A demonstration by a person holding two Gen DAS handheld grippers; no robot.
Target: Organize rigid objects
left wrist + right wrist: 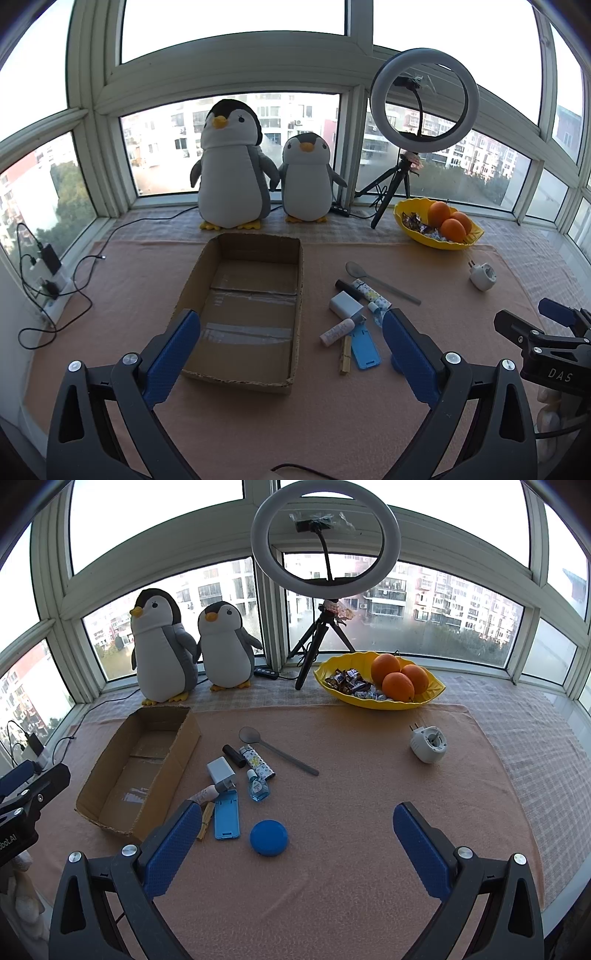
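On a peach cloth (332, 867) by a bay window: an open cardboard box (243, 306), empty, with a cluster of small rigid things just to its right. Among them, a white charger (220, 771), black tube (233, 755), patterned lighter (257, 767), small blue bottle (258, 786), light-blue phone stand (226, 814), wooden clothespin (205, 819), pink-white tube (337, 332), grey spoon (277, 751), round blue case (269, 838). Farther right, well apart, a white plug adapter (428, 744).

Left gripper (291, 350) spread wide, holding nothing, hovering above the near end of the box. Right gripper (293, 842) also spread wide and empty, the blue case lying between its fingers and closest, the cluster just beyond its left finger.

Likely risks: items touching and overlapping, so closing on one could drag or scatter its neighbours; thin, flat spoon and phone stand apt to slip from the pads; light box liable to slide if bumped; the two grippers close together, so possible collision over the pile.
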